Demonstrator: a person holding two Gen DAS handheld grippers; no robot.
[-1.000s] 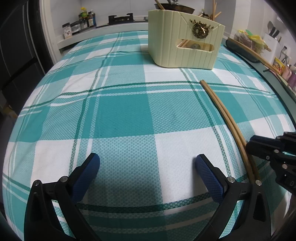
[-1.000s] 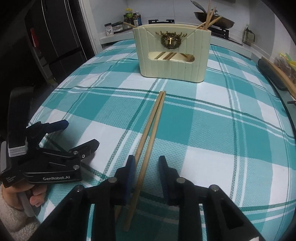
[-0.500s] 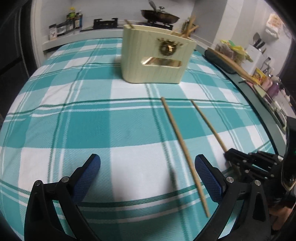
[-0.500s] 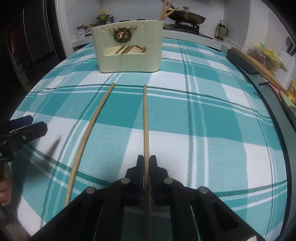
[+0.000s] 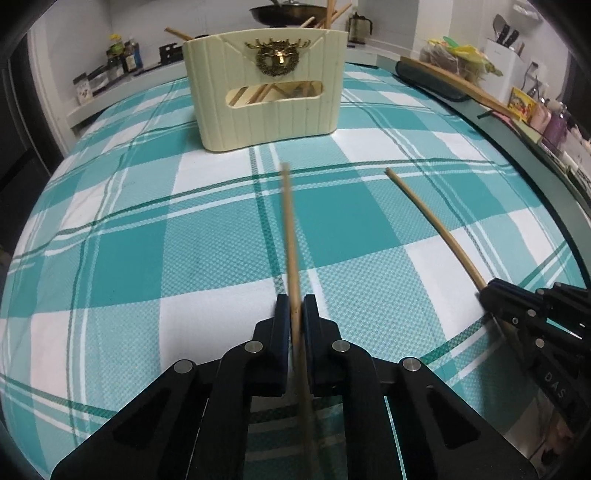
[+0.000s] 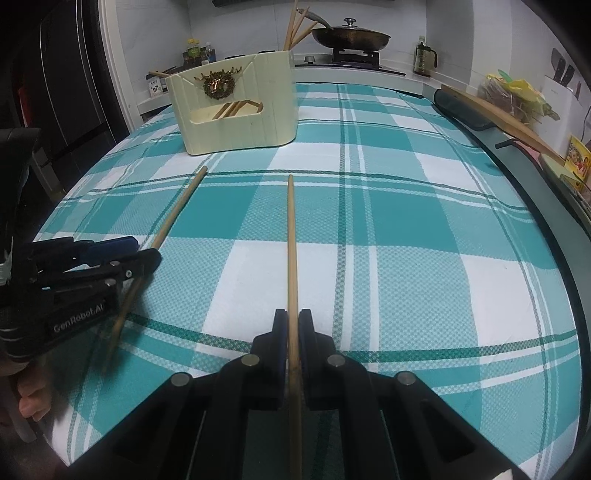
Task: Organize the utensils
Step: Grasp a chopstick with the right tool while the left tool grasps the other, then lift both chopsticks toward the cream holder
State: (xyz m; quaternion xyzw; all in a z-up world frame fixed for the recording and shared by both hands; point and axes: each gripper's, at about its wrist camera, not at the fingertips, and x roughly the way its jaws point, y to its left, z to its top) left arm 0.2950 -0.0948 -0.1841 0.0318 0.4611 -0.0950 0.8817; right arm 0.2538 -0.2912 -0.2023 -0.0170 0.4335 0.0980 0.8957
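Left wrist view: left gripper (image 5: 294, 308) clamped on a wooden chopstick (image 5: 291, 236), pads tight on both sides of the shaft, tip blurred and aimed at the cream holder (image 5: 267, 86). Holder stands upright toward the far edge of the table, on the teal-and-white checked cloth (image 5: 147, 229), gold antler badge on its front, several chopsticks leaning inside and showing through the front slot. Right gripper (image 5: 491, 293) comes in near the right edge of the table, closed on a second chopstick (image 5: 432, 221) whose free end points toward the holder; the two sticks are well apart. Pan (image 5: 286, 13) on the counter behind the table. Right wrist view: right gripper (image 6: 291, 319) pinching its chopstick (image 6: 290, 251), stick running straight ahead over the cloth (image 6: 406, 258). Left gripper (image 6: 146, 254) near the left edge of the table, gripping the other chopstick (image 6: 177, 212), tip close to the holder (image 6: 236, 103). Fingertips (image 6: 29, 402) of a hand show at the near left corner. Lidded pan (image 6: 351, 37) on the stove beyond the far edge.
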